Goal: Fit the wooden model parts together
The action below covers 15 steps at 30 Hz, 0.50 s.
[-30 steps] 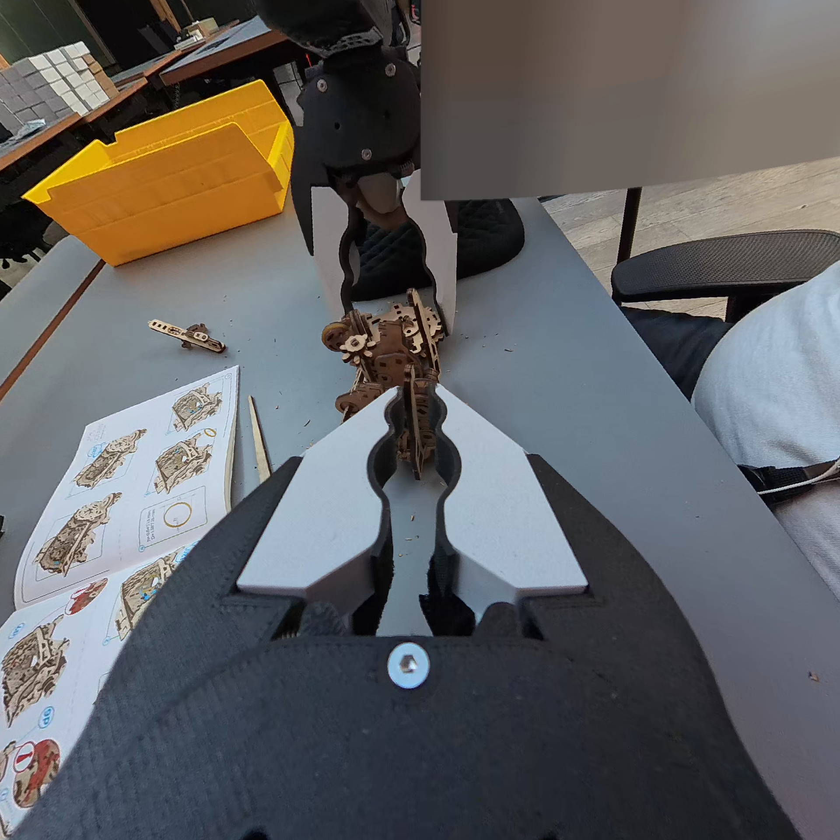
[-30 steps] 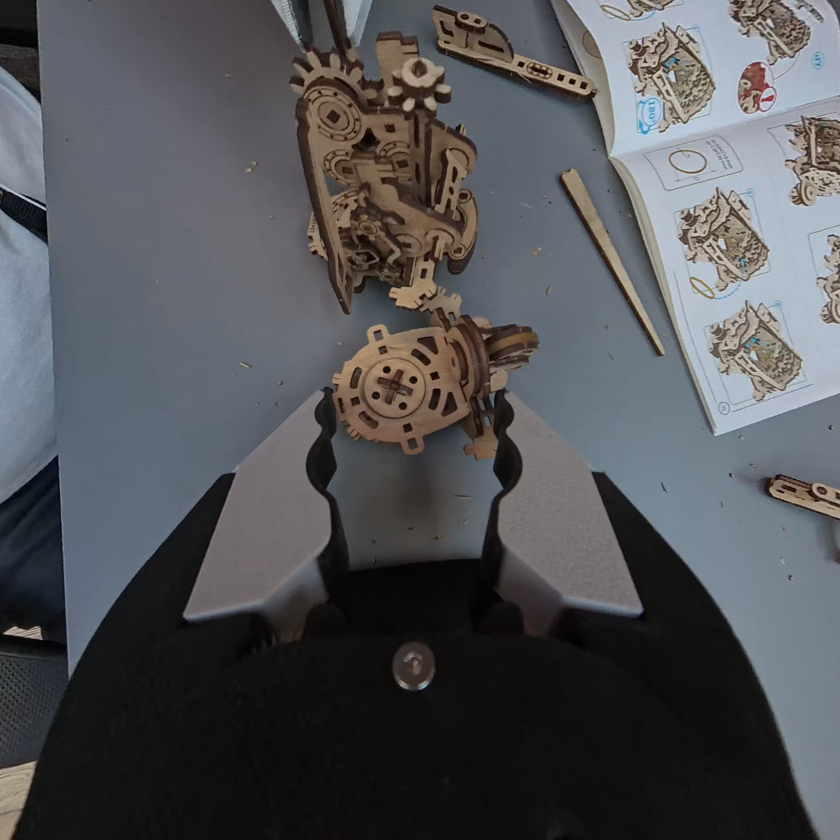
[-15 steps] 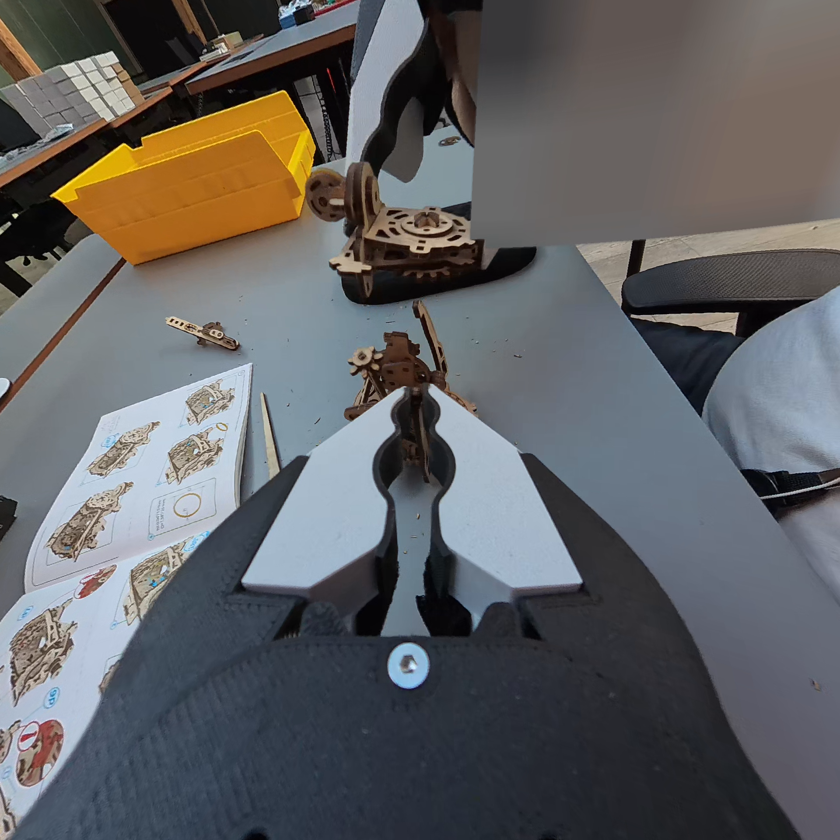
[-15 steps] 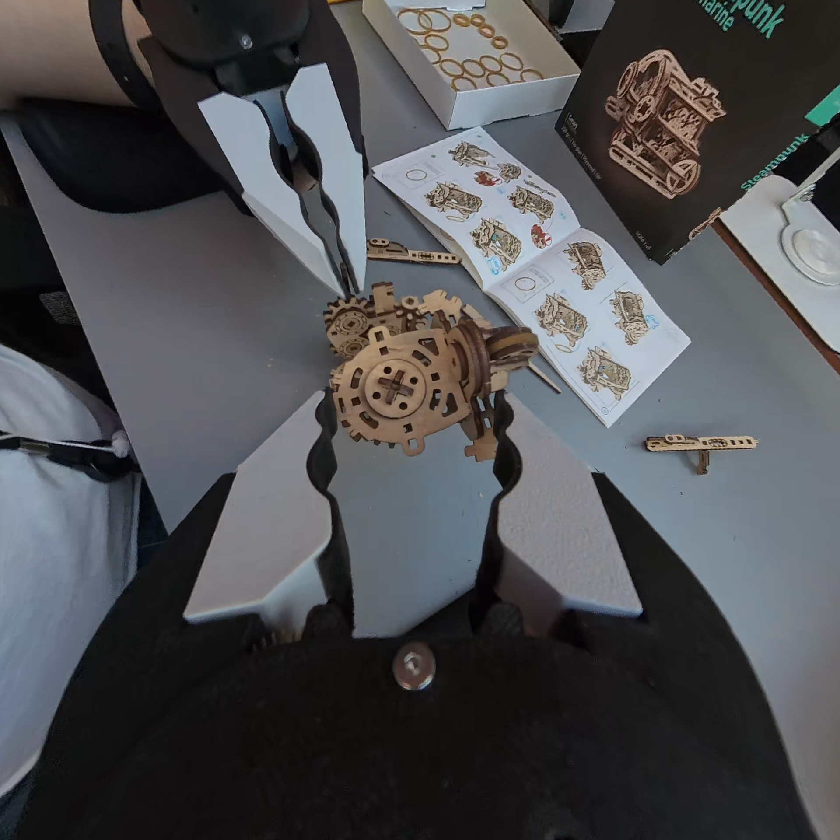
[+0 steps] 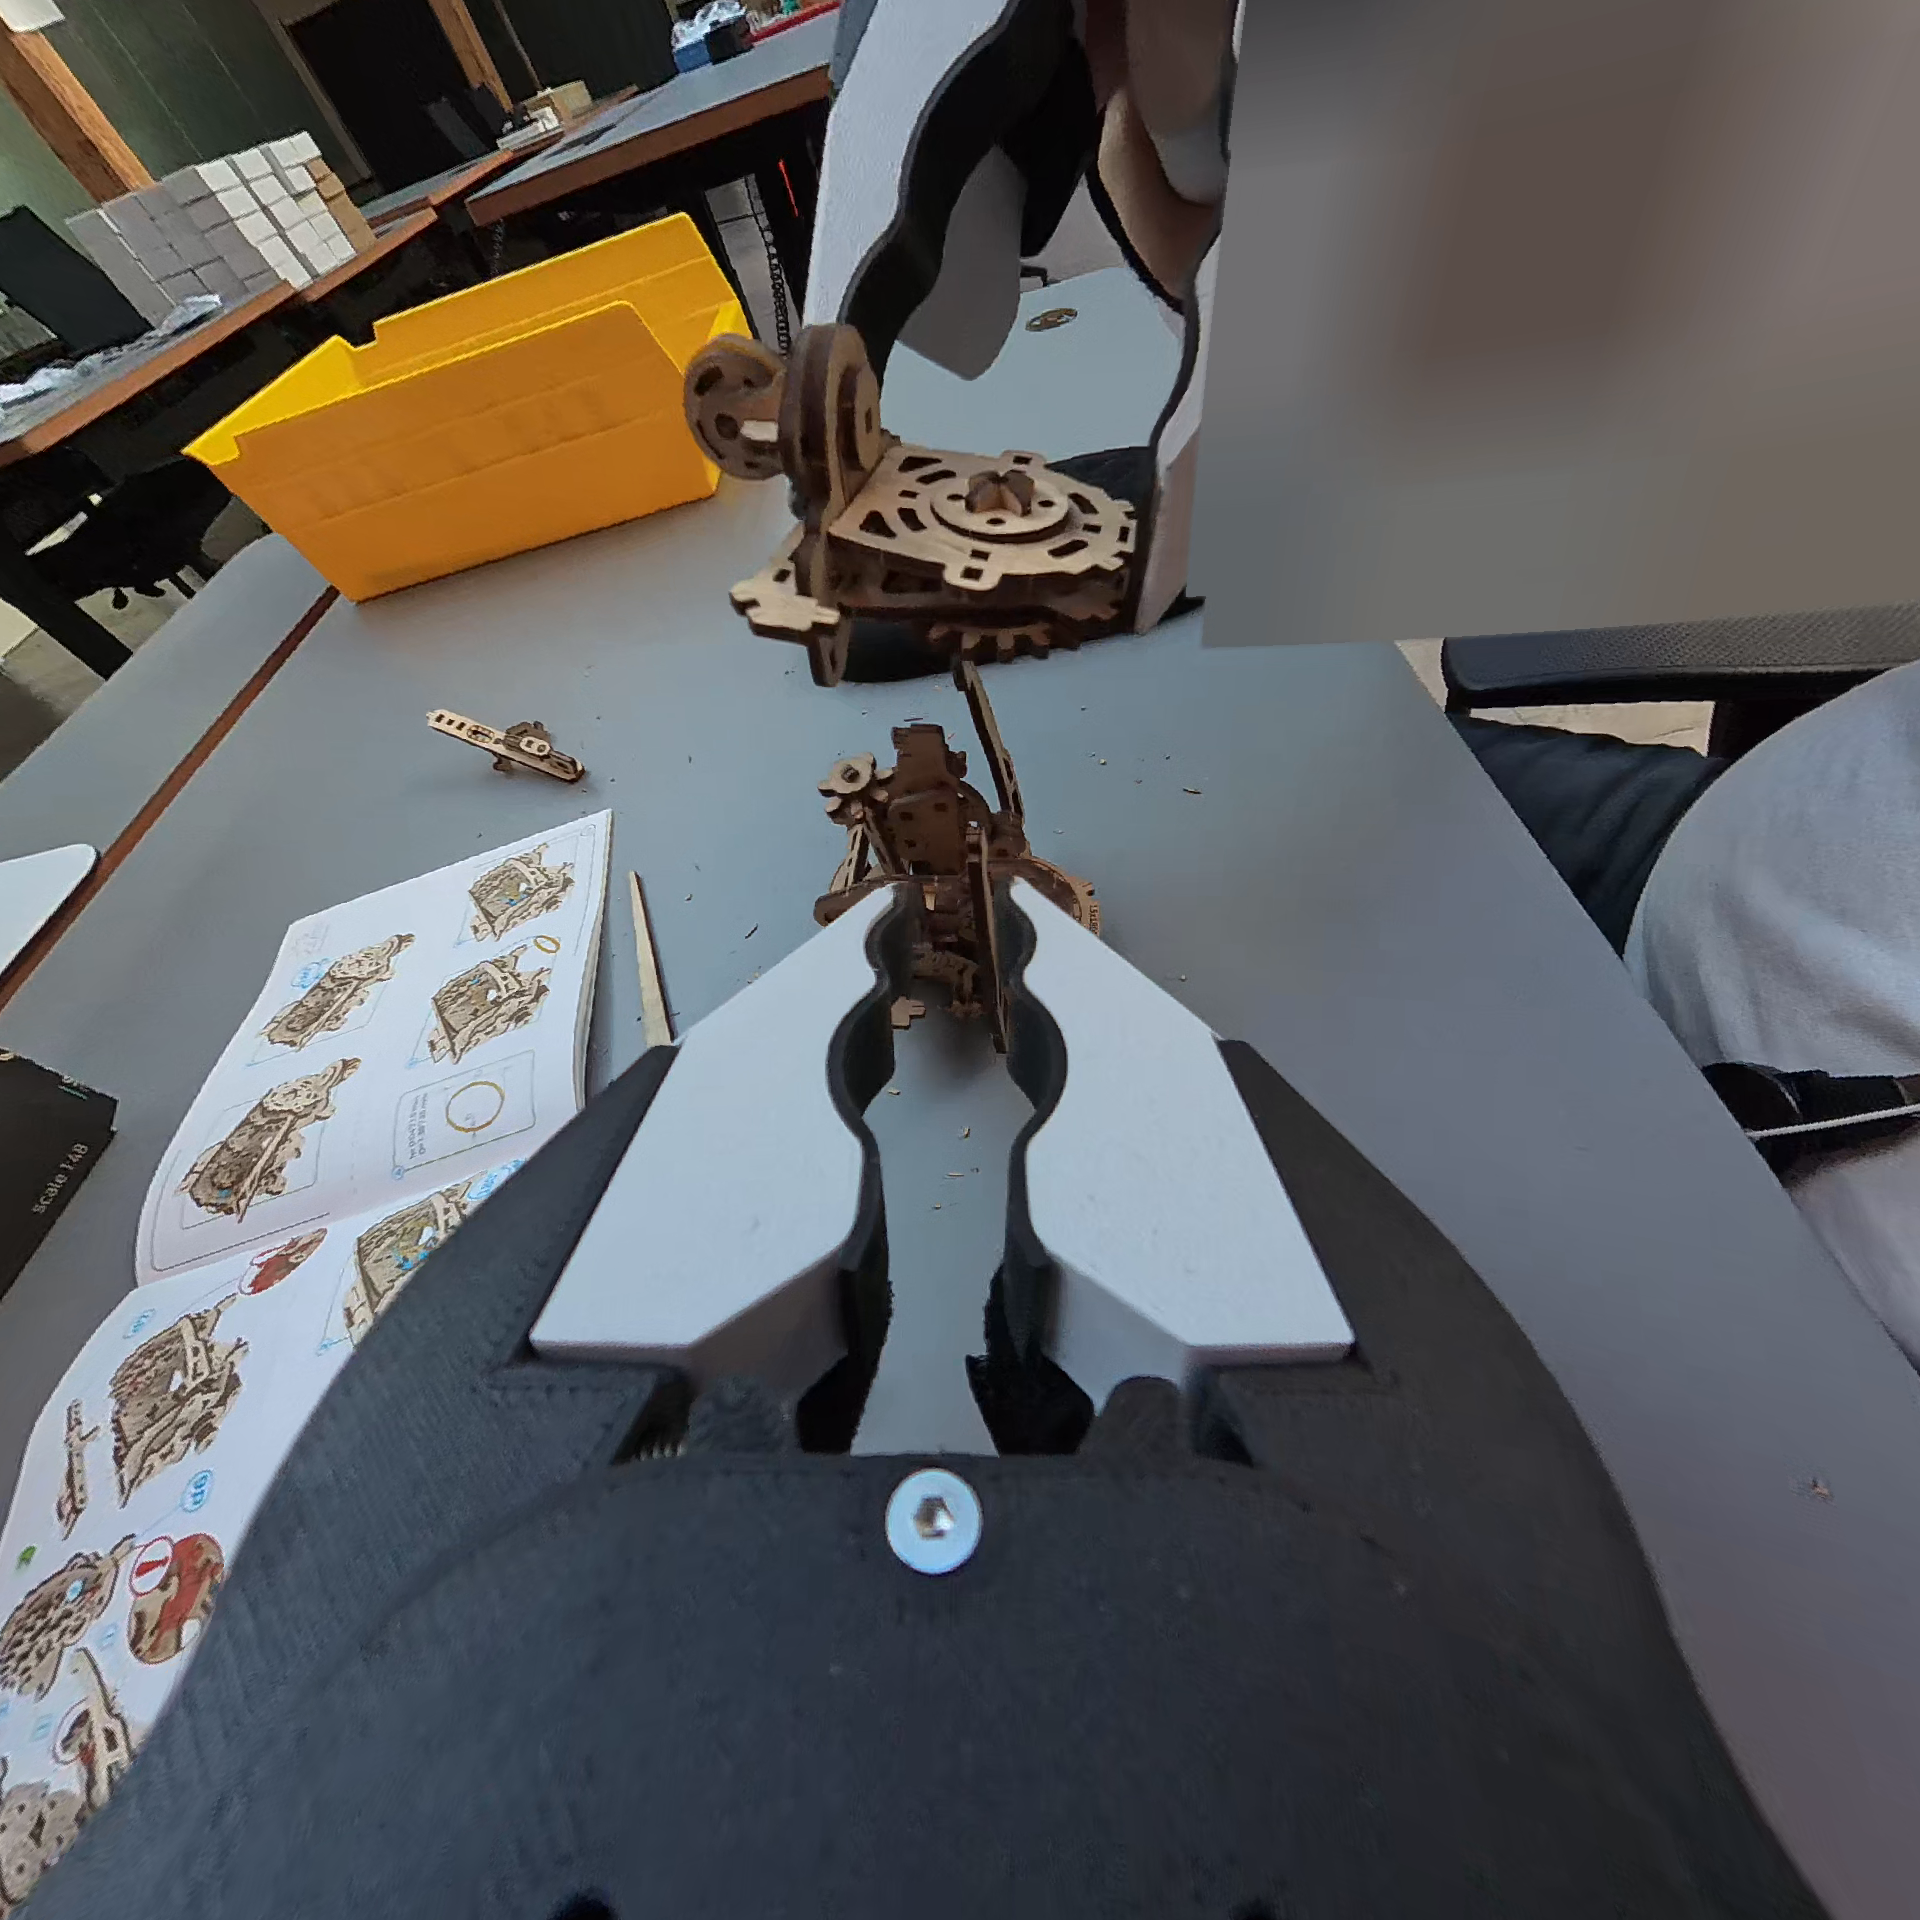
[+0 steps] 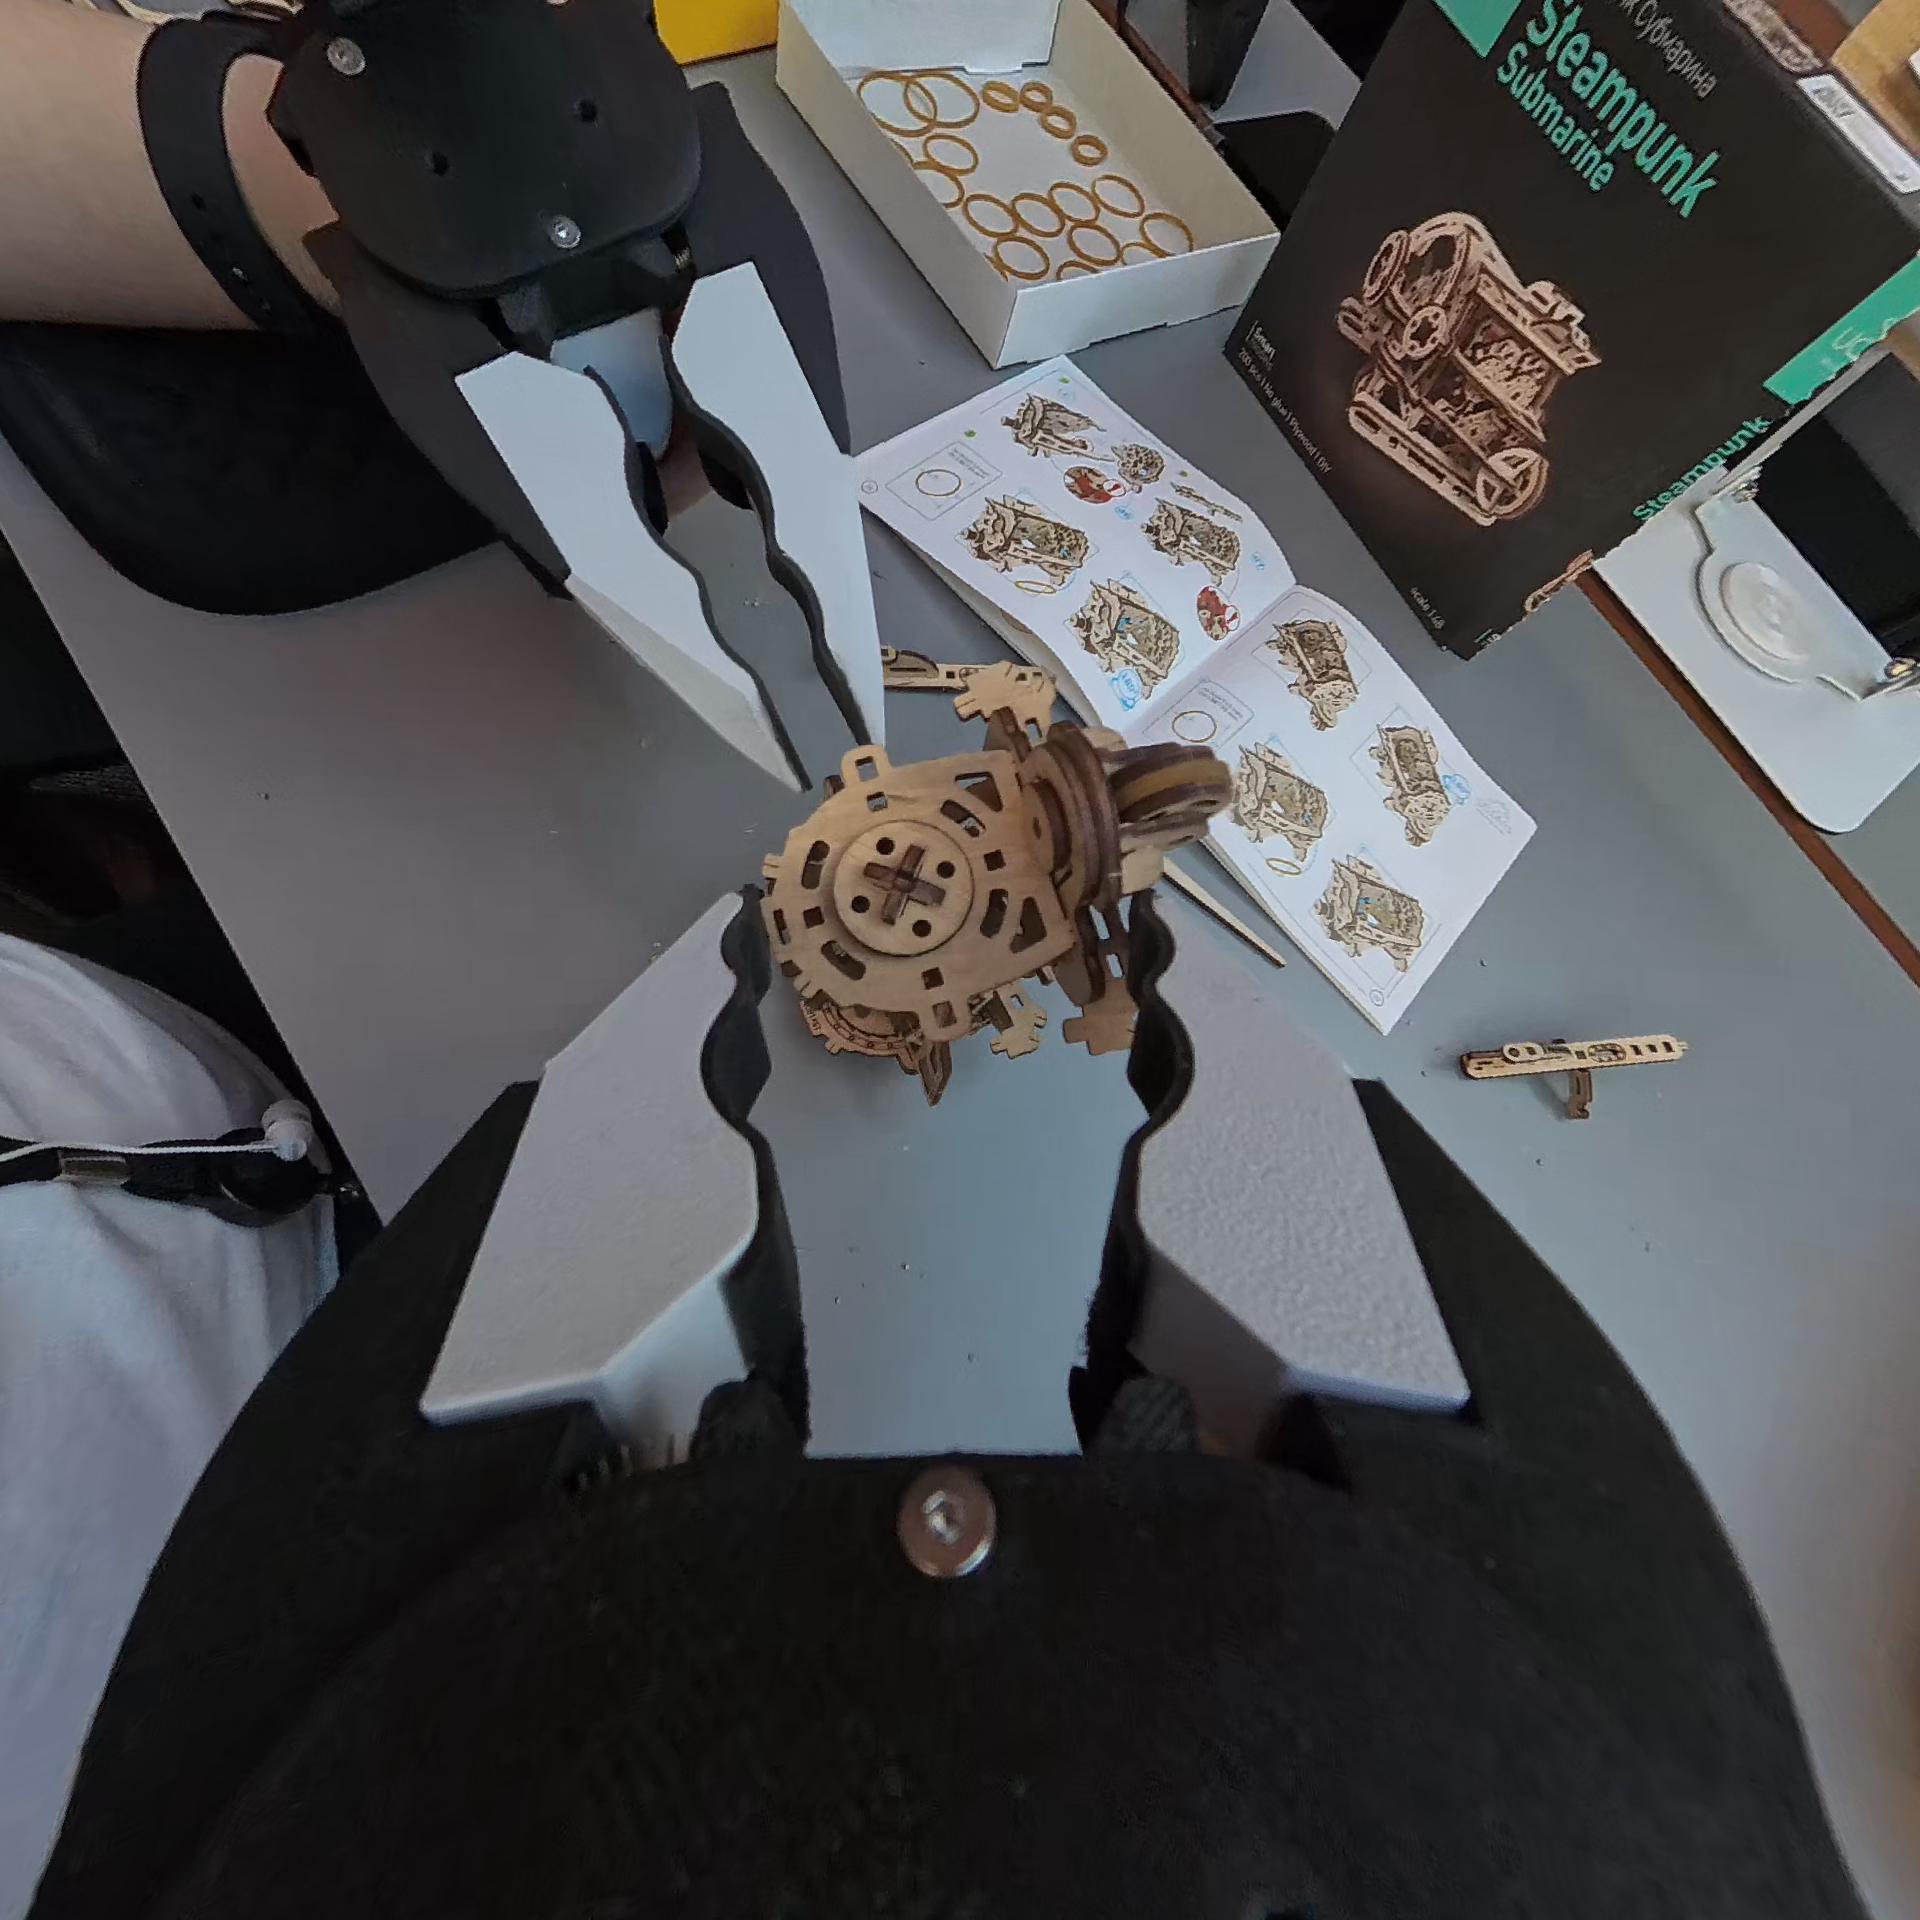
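Note:
My right gripper (image 6: 945, 914) is shut on a round wooden housing with a wheel (image 6: 914, 894) and holds it in the air. In the left wrist view this gripper (image 5: 987, 499) and the housing (image 5: 977, 520) hang above and beyond the gear assembly (image 5: 925, 810). My left gripper (image 5: 954, 914) stands low over the grey table. Its jaws are a narrow gap apart, with the assembly's plate and tabs between the pads. In the right wrist view the left gripper (image 6: 836, 758) points down at the assembly (image 6: 868, 1023), which is mostly hidden under the housing.
An open instruction booklet (image 5: 416, 1018) lies left of the assembly, with a thin wooden stick (image 5: 649, 977) beside it. A loose wooden strip (image 5: 509, 740) lies farther back. A yellow bin (image 5: 488, 436), a white box of rings (image 6: 1122, 312) and a black kit box (image 6: 1558, 312) stand around. A person's lap (image 5: 1787, 935) is at the right. The tips of one gripper are about 6 cm away from the tips of the other.
My right gripper has lifted the housing off the table and brought it over the gear assembly. My left gripper's jaws have parted slightly around the assembly.

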Each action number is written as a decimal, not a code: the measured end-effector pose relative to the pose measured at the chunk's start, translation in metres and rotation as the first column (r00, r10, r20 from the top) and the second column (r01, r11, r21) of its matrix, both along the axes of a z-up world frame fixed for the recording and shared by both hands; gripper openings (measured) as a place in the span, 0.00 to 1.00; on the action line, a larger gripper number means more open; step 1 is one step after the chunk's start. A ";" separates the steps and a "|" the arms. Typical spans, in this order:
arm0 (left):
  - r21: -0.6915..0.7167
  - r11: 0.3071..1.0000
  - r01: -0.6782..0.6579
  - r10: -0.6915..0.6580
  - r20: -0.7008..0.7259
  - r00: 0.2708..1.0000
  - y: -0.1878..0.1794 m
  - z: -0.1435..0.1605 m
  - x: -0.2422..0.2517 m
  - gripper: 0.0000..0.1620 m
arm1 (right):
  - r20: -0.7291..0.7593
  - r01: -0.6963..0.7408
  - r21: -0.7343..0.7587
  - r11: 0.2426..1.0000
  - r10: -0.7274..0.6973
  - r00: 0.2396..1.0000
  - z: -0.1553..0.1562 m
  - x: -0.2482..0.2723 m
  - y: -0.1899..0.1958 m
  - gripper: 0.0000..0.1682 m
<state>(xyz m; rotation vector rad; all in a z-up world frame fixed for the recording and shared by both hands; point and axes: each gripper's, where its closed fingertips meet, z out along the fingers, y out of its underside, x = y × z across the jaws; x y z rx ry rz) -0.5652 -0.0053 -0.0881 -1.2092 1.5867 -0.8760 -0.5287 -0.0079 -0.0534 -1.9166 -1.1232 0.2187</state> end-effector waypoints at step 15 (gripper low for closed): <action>0.005 0.999 0.035 -0.035 0.017 0.999 -0.003 -0.004 0.006 0.00 | 0.251 -0.005 -0.037 0.999 0.014 0.968 -0.024 -0.013 0.005 0.41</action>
